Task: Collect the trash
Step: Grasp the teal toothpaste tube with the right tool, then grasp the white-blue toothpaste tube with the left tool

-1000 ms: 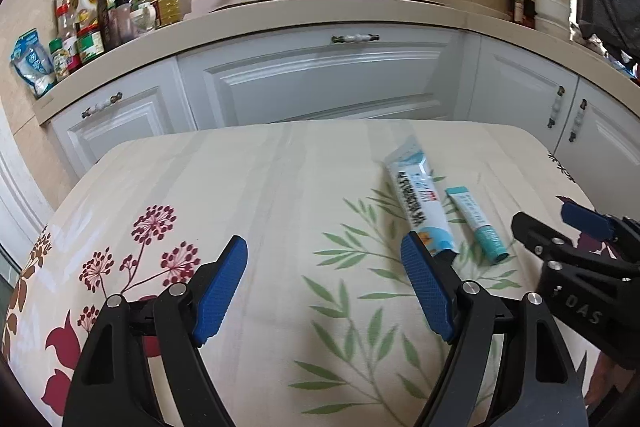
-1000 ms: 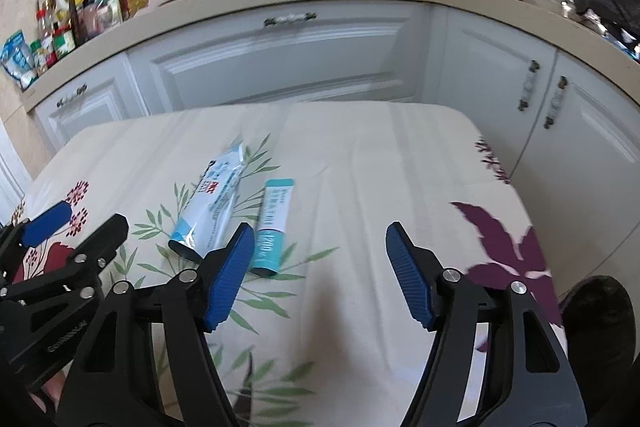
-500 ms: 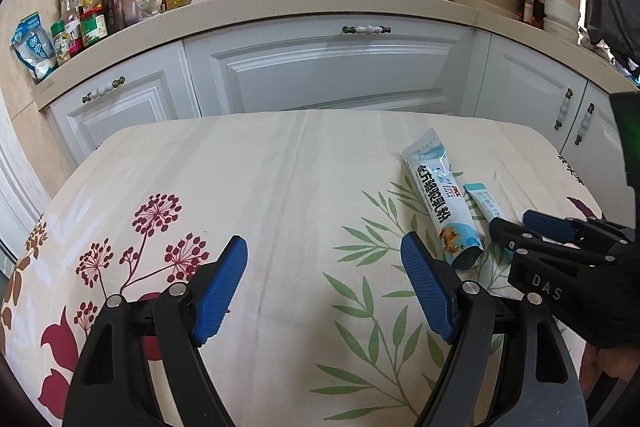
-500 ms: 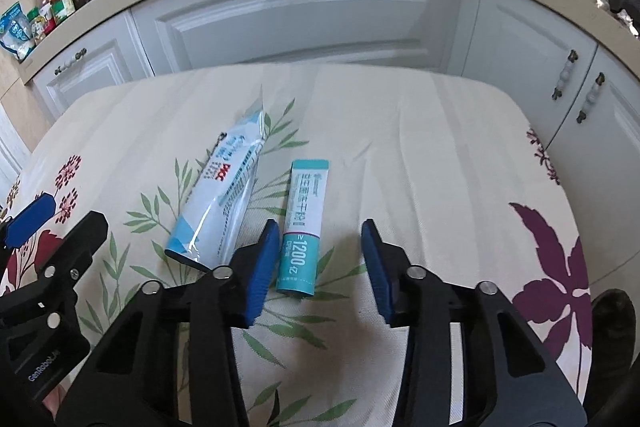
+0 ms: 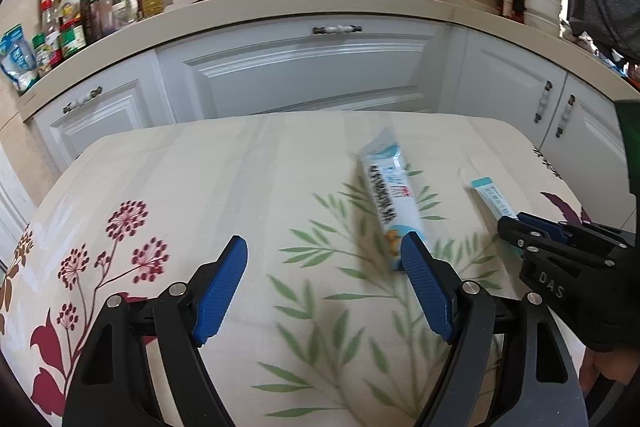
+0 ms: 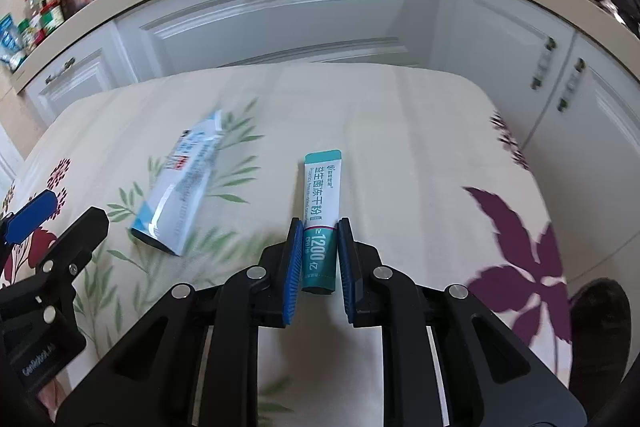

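Observation:
A slim teal sachet (image 6: pixel 320 195) lies on the flowered tablecloth (image 6: pixel 400 147). My right gripper (image 6: pixel 320 227) is closing on it, and both blue pads press its near end. In the left wrist view the same sachet (image 5: pixel 490 197) sticks out beyond my right gripper (image 5: pixel 516 223) at the right edge. A larger white and blue packet (image 5: pixel 390 195) lies flat to the sachet's left, also visible in the right wrist view (image 6: pixel 180 187). My left gripper (image 5: pixel 324 243) hangs open over the cloth with nothing between its fingers; its right fingertip is just in front of the packet's near end.
White kitchen cabinets (image 5: pixel 304 75) stand right behind the table, under a counter (image 5: pixel 280 7) with bottles, jars, a pan and a pot. The table's rounded right edge (image 6: pixel 532 167) drops to the floor, where a dark shoe (image 6: pixel 600 327) shows.
My right gripper moved forward over the teal sachet and its jaws closed from wide apart onto the sachet's near end. My left gripper stayed open and about where it was.

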